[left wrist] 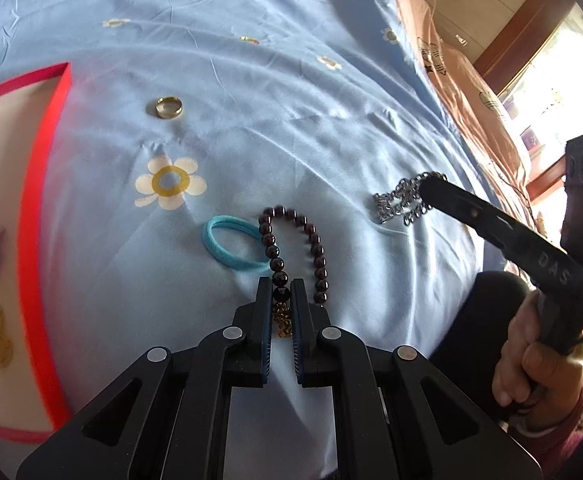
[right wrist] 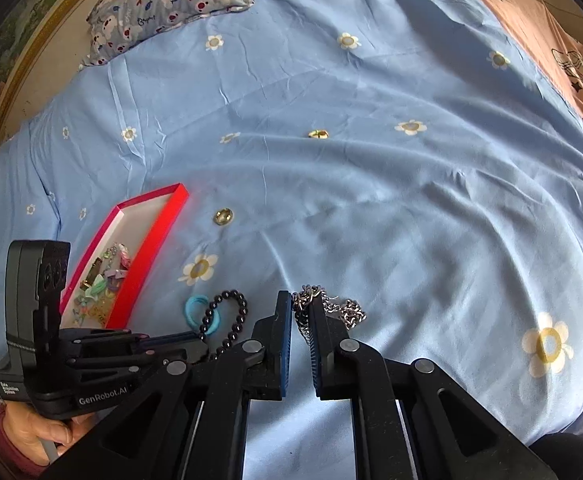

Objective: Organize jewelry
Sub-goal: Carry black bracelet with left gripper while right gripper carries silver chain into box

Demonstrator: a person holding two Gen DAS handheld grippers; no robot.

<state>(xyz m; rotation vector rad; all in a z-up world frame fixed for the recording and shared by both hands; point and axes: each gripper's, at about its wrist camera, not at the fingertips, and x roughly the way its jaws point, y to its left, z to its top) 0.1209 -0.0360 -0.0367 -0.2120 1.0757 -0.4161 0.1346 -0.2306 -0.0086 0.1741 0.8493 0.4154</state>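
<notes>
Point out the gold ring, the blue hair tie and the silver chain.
gold ring (left wrist: 168,107), left wrist view, on the near side of its band.
blue hair tie (left wrist: 216,246), left wrist view, on its left curve.
silver chain (right wrist: 351,309), right wrist view, on the bunched links right of the right gripper's fingers.

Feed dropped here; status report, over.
Left hand-held gripper shut on bead bracelet. Right hand-held gripper shut on chain. Ring loose by box.

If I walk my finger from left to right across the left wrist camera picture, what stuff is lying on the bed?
Red box → gold ring → blue hair tie → dark bead bracelet → silver chain, held in the right gripper.
</notes>
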